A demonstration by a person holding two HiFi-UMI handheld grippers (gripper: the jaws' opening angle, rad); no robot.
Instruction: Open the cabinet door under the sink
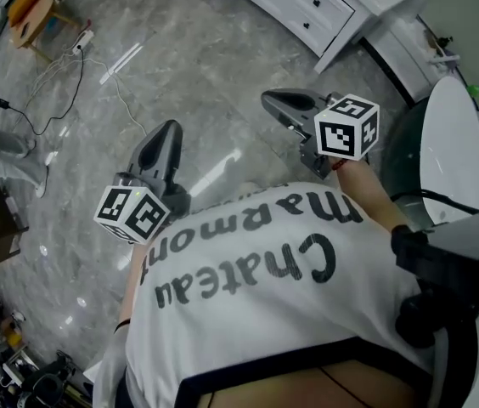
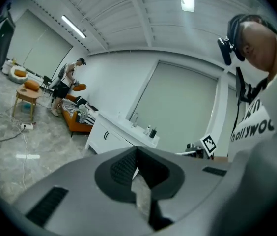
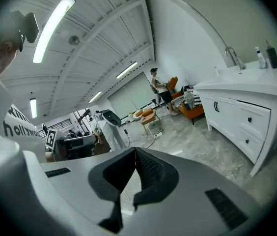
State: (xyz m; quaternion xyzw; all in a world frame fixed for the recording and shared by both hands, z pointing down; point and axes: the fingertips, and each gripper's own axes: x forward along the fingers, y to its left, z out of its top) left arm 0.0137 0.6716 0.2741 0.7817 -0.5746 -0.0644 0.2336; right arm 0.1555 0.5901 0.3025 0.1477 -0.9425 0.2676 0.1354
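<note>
We hold the left gripper point(image 1: 169, 129) and the right gripper point(image 1: 273, 101) out in front of us, low over the shiny grey stone floor point(image 1: 197, 66). Both point across the floor at the long white cabinet with a sink on top point(image 1: 307, 2). The fingers of each gripper are pressed together at the tips, with nothing between them.

The cabinet is well apart from both grippers, and a wide patch of floor lies between. Its long side runs along the wall, and its front faces the floor. In the right gripper view, the flat white cabinet door with two dark handles point(image 3: 219, 113) sits shut under the silver tap point(image 3: 232, 57), near the far end.

Off to our left, a thin white cable point(image 1: 78, 66) curls over the floor beside a small wooden stool point(image 1: 31, 15). Close on our right stands something round and white point(image 1: 452, 143), maybe a machine; we can't tell.
</note>
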